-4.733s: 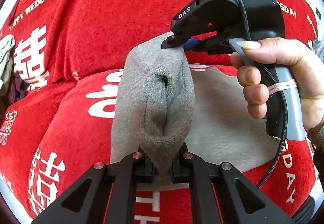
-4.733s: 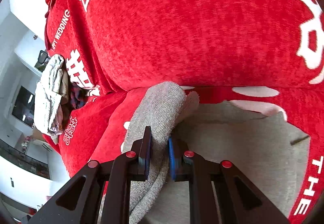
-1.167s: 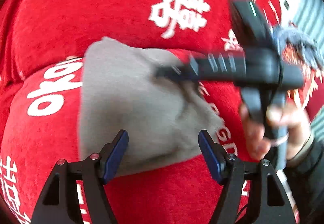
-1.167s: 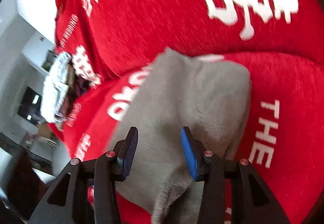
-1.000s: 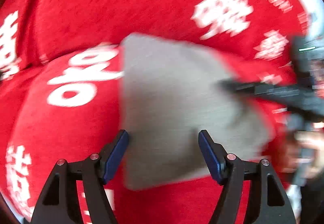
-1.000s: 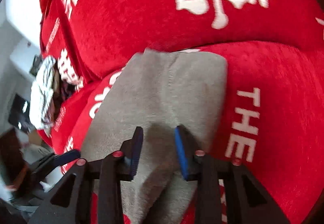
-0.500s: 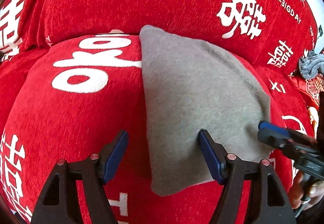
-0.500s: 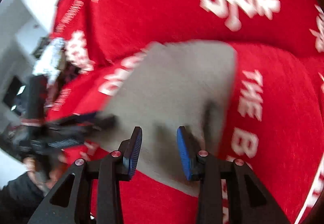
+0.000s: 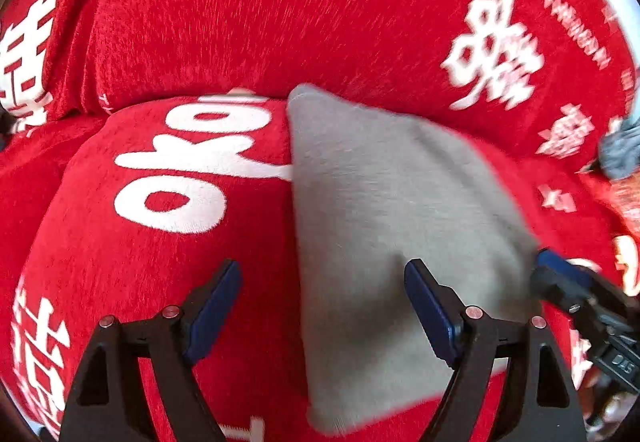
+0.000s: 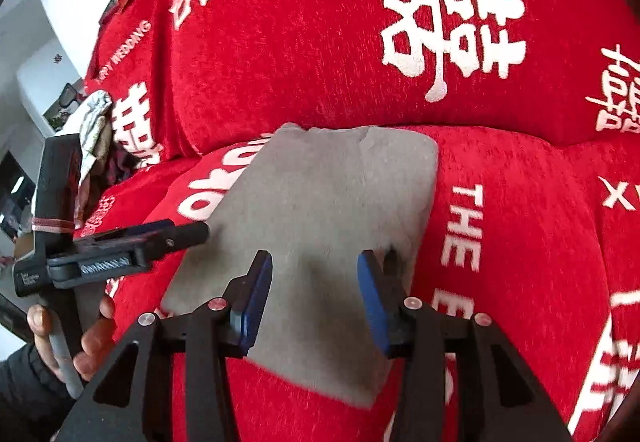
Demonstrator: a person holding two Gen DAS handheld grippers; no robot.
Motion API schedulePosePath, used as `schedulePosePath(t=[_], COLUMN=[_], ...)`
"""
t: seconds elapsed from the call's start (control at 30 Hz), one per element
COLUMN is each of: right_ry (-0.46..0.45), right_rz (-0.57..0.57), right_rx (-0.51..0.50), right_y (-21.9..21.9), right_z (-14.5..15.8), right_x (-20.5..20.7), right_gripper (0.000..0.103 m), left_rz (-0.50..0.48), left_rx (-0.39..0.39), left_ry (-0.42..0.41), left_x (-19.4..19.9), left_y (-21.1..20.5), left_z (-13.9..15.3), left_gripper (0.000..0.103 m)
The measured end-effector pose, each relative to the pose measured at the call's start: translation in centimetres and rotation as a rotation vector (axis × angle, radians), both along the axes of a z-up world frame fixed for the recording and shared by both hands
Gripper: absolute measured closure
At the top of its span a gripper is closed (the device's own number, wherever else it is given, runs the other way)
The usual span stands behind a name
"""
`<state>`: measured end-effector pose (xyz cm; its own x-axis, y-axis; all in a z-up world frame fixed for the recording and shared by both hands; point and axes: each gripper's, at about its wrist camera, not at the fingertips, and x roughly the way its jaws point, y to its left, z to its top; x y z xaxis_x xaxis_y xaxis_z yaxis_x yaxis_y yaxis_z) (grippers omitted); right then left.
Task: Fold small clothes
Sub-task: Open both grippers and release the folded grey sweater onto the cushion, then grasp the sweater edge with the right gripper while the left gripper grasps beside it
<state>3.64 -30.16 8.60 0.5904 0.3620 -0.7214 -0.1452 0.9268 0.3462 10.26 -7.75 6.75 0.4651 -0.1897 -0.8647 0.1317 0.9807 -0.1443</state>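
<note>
A grey garment lies folded flat on the red seat cushion, its far edge against the backrest. My left gripper hovers over its left edge with the jaws wide and still opening; the pads touch nothing. My right gripper is above the near part of the same grey garment, jaws opening, pads clear of the cloth. Each gripper shows in the other's view: the right one at the garment's right edge, the left one at its left edge, held by a hand.
The red sofa backrest with white lettering rises just behind the garment. A heap of pale and dark clothes lies at the sofa's far left. A grey-blue cloth sits on the right. Red cushion surrounds the garment on both sides.
The garment, earlier pinched and lifted by both grippers, now lies flat and folded. Both grippers have let go; the right jaws have widened and that gripper has drawn back.
</note>
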Motion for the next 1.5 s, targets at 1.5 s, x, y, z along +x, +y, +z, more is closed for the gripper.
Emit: schedulePosePath(t=[1.5], right_ry=[0.263], right_rz=[-0.222], right_rx=[0.282], right_y=[-7.2], right_z=[-6.3], right_x=[6.0], right_gripper=[0.035], left_rz=[-0.148], left_rx=[-0.264], left_ry=[0.272], left_x=[5.8], left_y=[0.3], left_z=[-4.3], left_gripper=[0.000])
